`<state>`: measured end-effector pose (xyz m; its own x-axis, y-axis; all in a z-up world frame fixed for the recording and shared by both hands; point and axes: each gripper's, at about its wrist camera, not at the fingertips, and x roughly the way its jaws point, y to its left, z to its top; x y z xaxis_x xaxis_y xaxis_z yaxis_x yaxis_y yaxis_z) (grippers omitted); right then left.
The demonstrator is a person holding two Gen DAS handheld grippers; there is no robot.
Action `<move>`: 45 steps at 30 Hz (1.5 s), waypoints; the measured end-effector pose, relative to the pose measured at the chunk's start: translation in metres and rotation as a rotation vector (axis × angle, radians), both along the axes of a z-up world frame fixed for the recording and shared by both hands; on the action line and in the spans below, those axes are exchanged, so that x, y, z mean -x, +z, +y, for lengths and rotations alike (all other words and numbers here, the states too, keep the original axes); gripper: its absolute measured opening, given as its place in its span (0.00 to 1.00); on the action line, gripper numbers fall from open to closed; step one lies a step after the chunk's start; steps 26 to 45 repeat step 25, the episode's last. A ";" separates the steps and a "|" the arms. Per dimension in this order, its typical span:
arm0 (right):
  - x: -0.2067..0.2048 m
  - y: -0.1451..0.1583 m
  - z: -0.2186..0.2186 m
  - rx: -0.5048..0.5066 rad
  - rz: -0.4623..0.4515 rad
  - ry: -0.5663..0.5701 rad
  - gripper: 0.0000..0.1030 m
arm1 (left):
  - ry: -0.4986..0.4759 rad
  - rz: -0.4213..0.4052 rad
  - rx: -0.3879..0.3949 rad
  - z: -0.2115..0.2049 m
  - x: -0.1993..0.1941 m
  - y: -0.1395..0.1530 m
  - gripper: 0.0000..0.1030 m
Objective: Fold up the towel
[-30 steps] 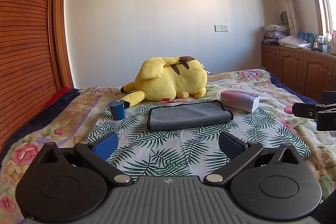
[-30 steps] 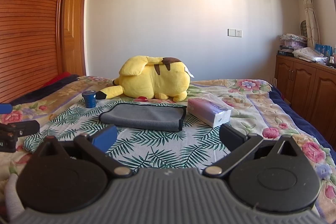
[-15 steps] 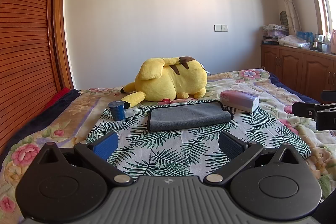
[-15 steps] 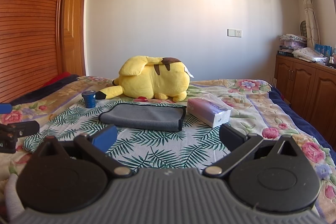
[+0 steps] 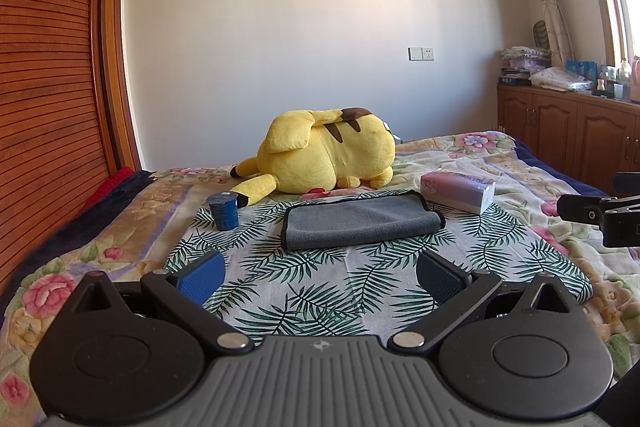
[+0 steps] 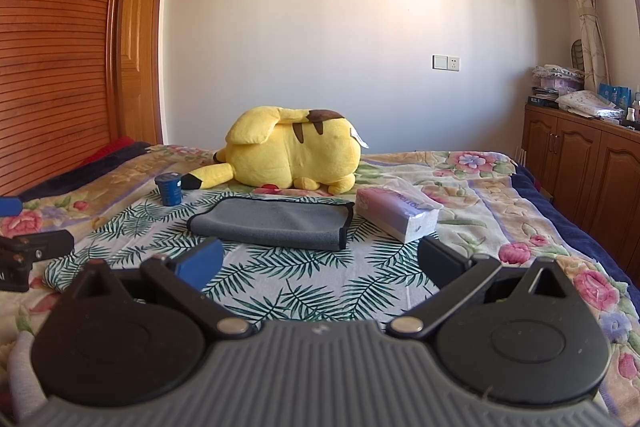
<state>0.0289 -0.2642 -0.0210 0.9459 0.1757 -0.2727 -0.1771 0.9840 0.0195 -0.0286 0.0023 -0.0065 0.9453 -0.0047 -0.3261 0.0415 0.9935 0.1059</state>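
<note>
On the bed, far left: slatted wooden wardrobe [image 5: 44, 99], its boards ribbed with dark horizontal grooves, standing alongside the mattress.
Bed cover: quilted floral blanket [image 5: 80, 255] in pinks and creams, with a thinner palm-leaf cloth [image 5: 304, 279] spread flat over its middle.
Cup: small dark blue cup [image 5: 223, 211], tapered and capped with a foil-like lid, upright on the leaf cloth's far left corner.
Plush: yellow plush toy [image 5: 326, 153], rounded and fuzzy with brown stripes, lying on its side behind the towel, its black-tipped tail reaching toward the cup.
Towel: grey towel [image 5: 360, 221], soft microfibre with a dark stitched border, lying folded in a flat rectangle at the centre of the leaf cloth, between cup and tissue pack, touched by neither tool.
Tissue pack: soft plastic-wrapped tissue pack [image 5: 458, 191], pink and white, a block shape just right of the towel.
Cabinet: low wooden cabinet [image 5: 568, 135] with arched panel doors along the right wall.
Left gripper [image 5: 320, 273]: jaws spread wide, blue textured pads bare, well short of the towel.
Right gripper [image 6: 320, 261]: jaws likewise released and empty, near side of the towel.
</note>
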 end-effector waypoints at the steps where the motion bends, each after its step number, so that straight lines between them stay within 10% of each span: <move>1: 0.000 0.000 0.000 0.000 0.000 0.000 1.00 | 0.000 0.000 0.000 0.000 0.000 0.000 0.84; 45: 0.000 0.000 -0.002 -0.001 -0.001 0.000 1.00 | 0.003 0.001 -0.002 0.002 -0.001 -0.001 0.84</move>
